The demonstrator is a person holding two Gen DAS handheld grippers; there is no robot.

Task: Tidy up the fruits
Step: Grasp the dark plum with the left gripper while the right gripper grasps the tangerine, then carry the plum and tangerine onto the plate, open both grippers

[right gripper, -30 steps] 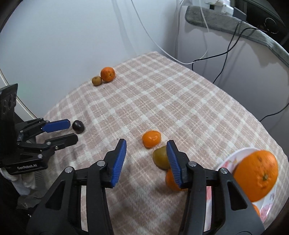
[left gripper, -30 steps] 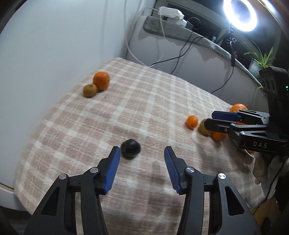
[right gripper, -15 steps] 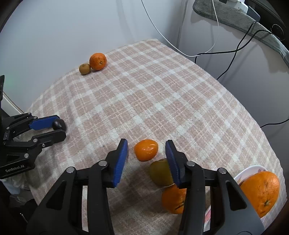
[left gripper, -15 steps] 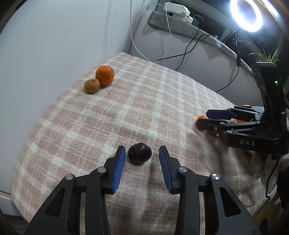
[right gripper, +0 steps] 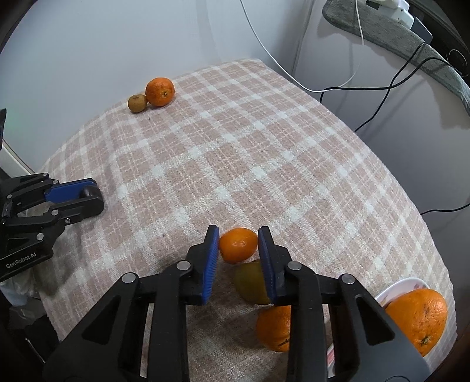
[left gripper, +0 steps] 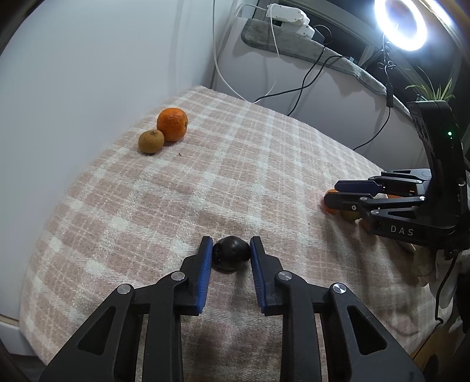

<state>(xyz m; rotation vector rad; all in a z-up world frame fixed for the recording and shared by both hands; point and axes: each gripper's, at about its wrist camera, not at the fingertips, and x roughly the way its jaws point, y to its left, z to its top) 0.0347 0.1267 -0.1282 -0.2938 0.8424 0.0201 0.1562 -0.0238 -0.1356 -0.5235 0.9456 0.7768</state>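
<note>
My left gripper is shut on a dark plum that rests on the checked cloth; the same gripper shows at the left of the right wrist view. My right gripper is shut on a small mandarin, blue pads pressing both sides. Just behind the mandarin lie a greenish fruit and an orange. A white plate at the lower right carries a large orange.
At the far left corner of the cloth an orange and a brown kiwi-like fruit sit together by the wall. Cables hang behind the table, beside a ring light. The cloth drops off at its near edges.
Both grippers closed in: the left jaws came together onto the dark plum, and the right gripper moved down and closed onto the mandarin.
</note>
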